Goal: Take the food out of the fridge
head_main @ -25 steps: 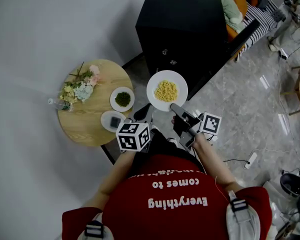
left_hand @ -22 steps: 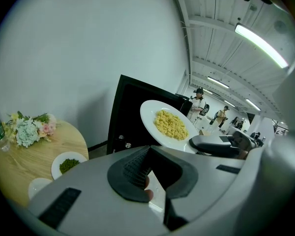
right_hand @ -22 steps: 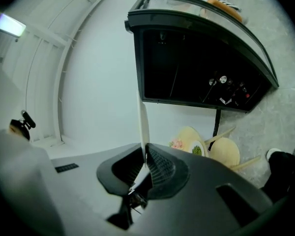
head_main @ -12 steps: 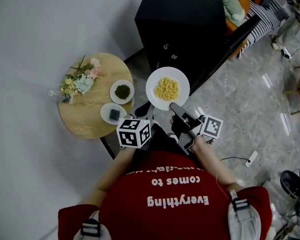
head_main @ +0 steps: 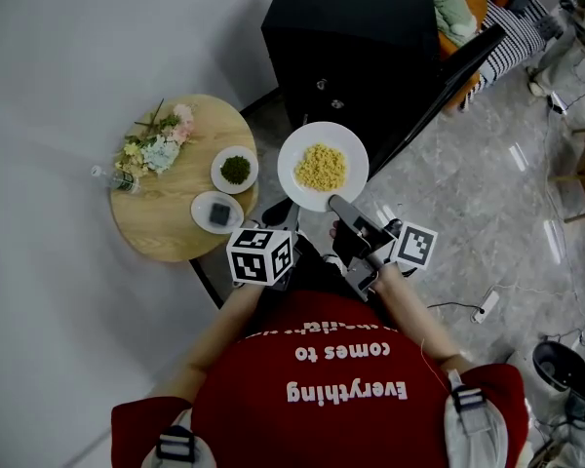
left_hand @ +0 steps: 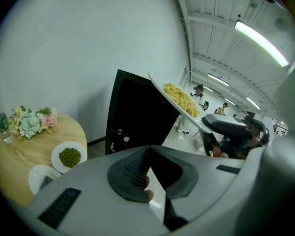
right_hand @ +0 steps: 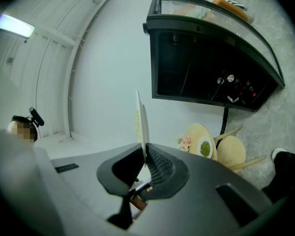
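Observation:
A white plate of yellow food (head_main: 322,167) hangs in front of the black fridge (head_main: 361,37), whose door (head_main: 448,86) stands open. My right gripper (head_main: 337,204) is shut on the plate's near rim. In the right gripper view the plate (right_hand: 140,122) stands edge-on, pinched between the pads (right_hand: 155,163). The left gripper view shows this plate (left_hand: 179,100) tilted, up at the right. My left gripper (head_main: 276,218) sits below the plate, beside the table, and its jaws (left_hand: 148,149) are shut with nothing in them.
A round wooden table (head_main: 156,232) at the left carries flowers (head_main: 154,149), a bottle (head_main: 109,177), a plate of green food (head_main: 235,170) and a plate with a dark item (head_main: 217,212). A sofa (head_main: 487,8) stands behind the fridge. A power strip (head_main: 486,307) lies on the marble floor.
The plate in my right gripper has risen a little and looks larger in the head view. The left gripper has shifted slightly beside the table.

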`<control>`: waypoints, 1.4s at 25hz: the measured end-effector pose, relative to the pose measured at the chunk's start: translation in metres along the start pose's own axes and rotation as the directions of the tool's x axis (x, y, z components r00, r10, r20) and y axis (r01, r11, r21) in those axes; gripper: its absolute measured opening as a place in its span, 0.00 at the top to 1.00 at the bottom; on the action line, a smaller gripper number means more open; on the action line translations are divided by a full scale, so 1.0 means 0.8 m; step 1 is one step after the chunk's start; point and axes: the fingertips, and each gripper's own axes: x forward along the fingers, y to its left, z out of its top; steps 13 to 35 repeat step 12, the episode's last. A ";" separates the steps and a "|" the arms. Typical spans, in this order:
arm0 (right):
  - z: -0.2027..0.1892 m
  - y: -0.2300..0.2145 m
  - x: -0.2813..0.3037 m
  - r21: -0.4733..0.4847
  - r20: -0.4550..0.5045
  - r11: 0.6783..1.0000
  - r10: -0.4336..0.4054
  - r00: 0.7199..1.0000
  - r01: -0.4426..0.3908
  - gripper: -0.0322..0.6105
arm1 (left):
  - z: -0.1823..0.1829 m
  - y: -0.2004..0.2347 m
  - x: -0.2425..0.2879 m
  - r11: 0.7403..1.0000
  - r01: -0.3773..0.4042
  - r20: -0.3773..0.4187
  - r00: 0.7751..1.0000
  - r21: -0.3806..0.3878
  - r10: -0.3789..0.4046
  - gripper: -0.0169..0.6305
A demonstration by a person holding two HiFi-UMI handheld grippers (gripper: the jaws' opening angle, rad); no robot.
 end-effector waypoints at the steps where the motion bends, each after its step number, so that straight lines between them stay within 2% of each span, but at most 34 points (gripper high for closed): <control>1: 0.000 0.001 0.001 -0.002 -0.004 1.000 0.002 1.000 -0.002 0.91 | 0.000 0.000 0.000 1.000 -0.003 0.000 1.000 -0.003 0.003 0.97; 7: -0.006 0.000 -0.001 -0.011 -0.032 1.000 0.003 0.999 -0.004 0.91 | -0.001 0.001 0.000 1.000 -0.018 0.007 1.000 -0.006 0.018 0.97; 35: -0.005 -0.002 -0.001 -0.001 -0.021 1.000 0.015 1.000 -0.015 0.91 | -0.004 0.005 0.001 1.000 -0.024 -0.004 1.000 0.001 0.024 0.97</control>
